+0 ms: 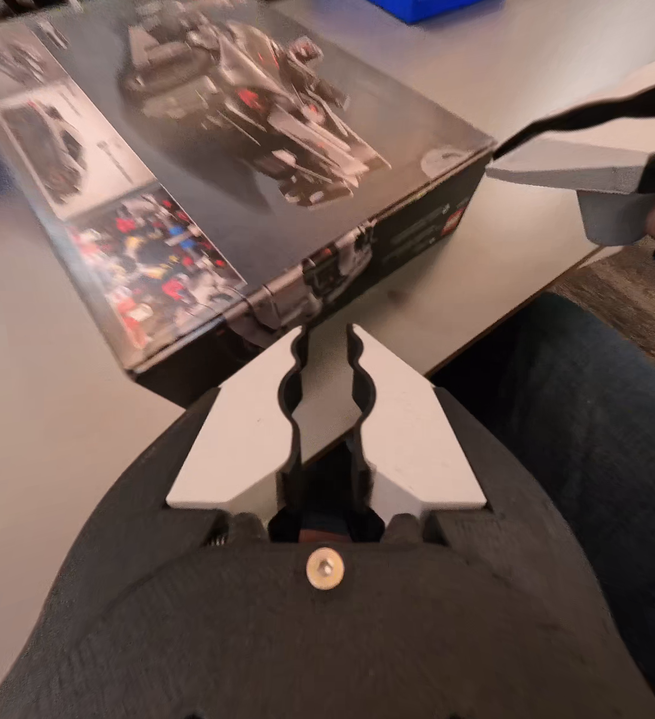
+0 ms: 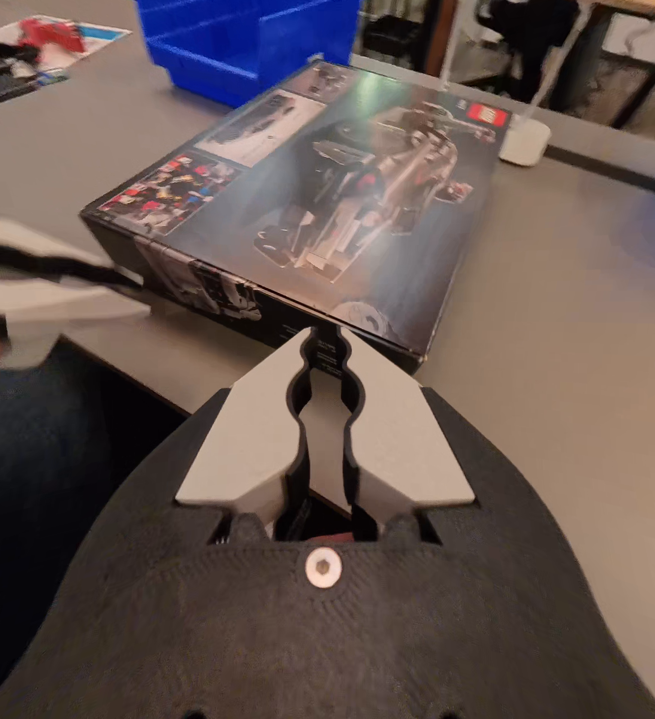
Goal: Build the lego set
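So basically I'm at square one here. My left gripper (image 1: 328, 334) sits low centre in the left wrist view, jaws parted with a narrow gap and nothing between them, just bare table showing through. It's pointed at the near corner of the lego box (image 1: 217, 167), tips just short of the box's side panel, not touching as far as I can tell.

My right gripper (image 2: 326, 334) is the same story in the right wrist view: fingers slightly apart, empty, aimed at the near long edge of the box (image 2: 318, 202), tips right up by the dark side panel. There's motion blur, so contact is hard to call. You can also spot it coming in from the right edge of the left view, near the box's other corner.

The box itself lies flat on the grey table (image 2: 551, 311), picture side up, filling the upper middle of both views. It looks closed to me, flaps flush along the near edge. No bags, no loose bricks out in front of me.

Further out: a blue bin (image 2: 240, 46) behind the box at top centre of the right view, and a printed sheet with some dark and red bits (image 2: 38, 50) in the upper left, too blurry to say what they are.

So done: nothing visible. Left: open the box, get the parts out, the whole build.
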A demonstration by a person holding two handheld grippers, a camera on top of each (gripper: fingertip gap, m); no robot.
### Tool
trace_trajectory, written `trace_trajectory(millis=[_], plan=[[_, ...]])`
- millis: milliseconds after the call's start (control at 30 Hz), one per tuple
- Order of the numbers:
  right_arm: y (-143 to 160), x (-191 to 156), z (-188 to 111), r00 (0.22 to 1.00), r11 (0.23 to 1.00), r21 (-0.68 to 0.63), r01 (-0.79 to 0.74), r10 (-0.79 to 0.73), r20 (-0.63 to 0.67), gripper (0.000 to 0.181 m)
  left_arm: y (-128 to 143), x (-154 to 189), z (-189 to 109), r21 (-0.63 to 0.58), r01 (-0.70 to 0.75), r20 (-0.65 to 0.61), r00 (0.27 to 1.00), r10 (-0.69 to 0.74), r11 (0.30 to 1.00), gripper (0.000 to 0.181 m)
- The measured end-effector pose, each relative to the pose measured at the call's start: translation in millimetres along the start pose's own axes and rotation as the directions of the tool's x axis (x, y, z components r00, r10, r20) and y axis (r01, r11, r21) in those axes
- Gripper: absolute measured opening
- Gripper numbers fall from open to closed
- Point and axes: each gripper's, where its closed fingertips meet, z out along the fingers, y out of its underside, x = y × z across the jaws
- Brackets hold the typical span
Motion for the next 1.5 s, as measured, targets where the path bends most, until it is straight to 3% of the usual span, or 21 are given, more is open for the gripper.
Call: trace_trajectory(millis=[100,267,400,533,667,867,1067,1433,1500], plan=[[-1,5,-3,0.994,0.995,0.008,0.095,-0.095,0.059,0.027,-23,-17,-12,0.072,-0.1,0.043,0.994,0.097,0.992,0.039],[13,-1,-2,0.958,0.964,-0.046,0.261,-0.253,0.132,0.046,-33,-36,-19,0.06,-0.283,0.064,0.958,0.279,0.957,0.063],[16,-11,-5,0.91,0.925,-0.039,0.377,-0.363,0.2,0.051,-33,-39,-20,0.05,-0.342,-0.009,0.939,0.343,0.938,0.062],[17,-7,-8,0.88,0.905,-0.038,0.423,-0.4,0.258,0.057,-30,-25,-19,0.047,-0.477,-0.14,0.867,0.479,0.878,0.059],[7,-7,-5,0.821,0.863,0.028,0.504,-0.49,0.292,0.055,-37,-31,-4,0.028,-0.645,-0.079,0.76,0.645,0.763,0.067],[10,-3,13,0.726,0.765,0.034,0.643,-0.624,0.29,0.049,-25,-30,24,0.012,-0.657,-0.193,0.738,0.646,0.754,0.068],[24,0,25,0.652,0.687,0.023,0.726,-0.7,0.292,0.043,-12,-41,40,0.012,-0.68,-0.171,0.721,0.672,0.733,0.064],[23,7,34,0.484,0.491,0.031,0.871,-0.867,0.124,0.033,-11,-42,41,0.053,-0.676,-0.14,0.724,0.676,0.735,0.06],[23,8,34,0.485,0.491,0.025,0.871,-0.867,0.118,0.032,-12,-42,41,0.057,-0.679,-0.13,0.722,0.68,0.732,0.059]])
